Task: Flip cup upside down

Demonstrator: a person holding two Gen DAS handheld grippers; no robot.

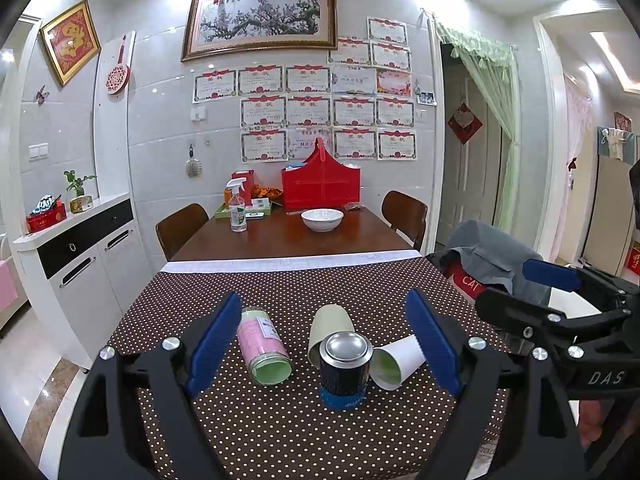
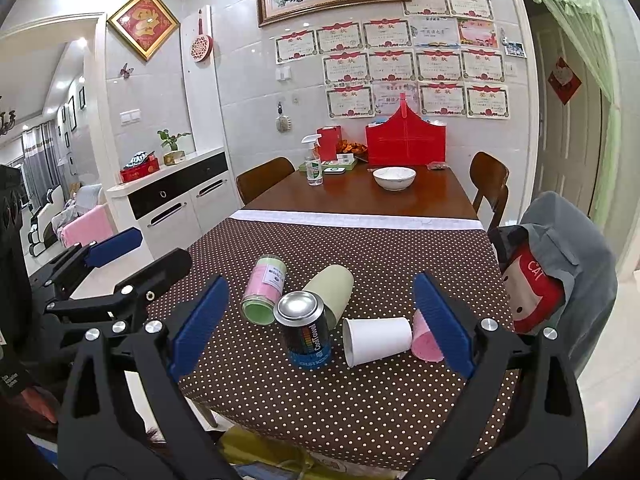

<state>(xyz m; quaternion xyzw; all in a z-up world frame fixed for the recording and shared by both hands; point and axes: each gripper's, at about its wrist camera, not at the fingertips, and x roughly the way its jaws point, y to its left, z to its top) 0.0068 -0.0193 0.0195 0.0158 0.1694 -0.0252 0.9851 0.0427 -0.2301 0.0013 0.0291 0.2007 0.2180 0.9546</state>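
Several cups lie on their sides on the dotted tablecloth (image 1: 280, 420): a pink labelled cup (image 1: 264, 346) (image 2: 266, 288) with a green inside, a pale green cup (image 1: 330, 330) (image 2: 334, 290) and a white paper cup (image 1: 396, 362) (image 2: 378, 340). A pink cup (image 2: 426, 340) is half hidden behind my right finger. A dark can (image 1: 345, 370) (image 2: 306, 334) stands upright among them. My left gripper (image 1: 323, 300) (image 2: 138, 258) is open and empty, just short of the cups. My right gripper (image 2: 320, 282) (image 1: 532, 292) is also open and holds nothing.
Beyond the cloth, the wooden table (image 1: 280, 240) carries a white bowl (image 1: 322, 219), a spray bottle (image 1: 237, 208) and a red basket (image 1: 320, 186). Chairs stand on both sides. A chair with grey clothing (image 2: 568, 248) and a red cushion is at the right; a white cabinet (image 1: 80, 256) is at the left.
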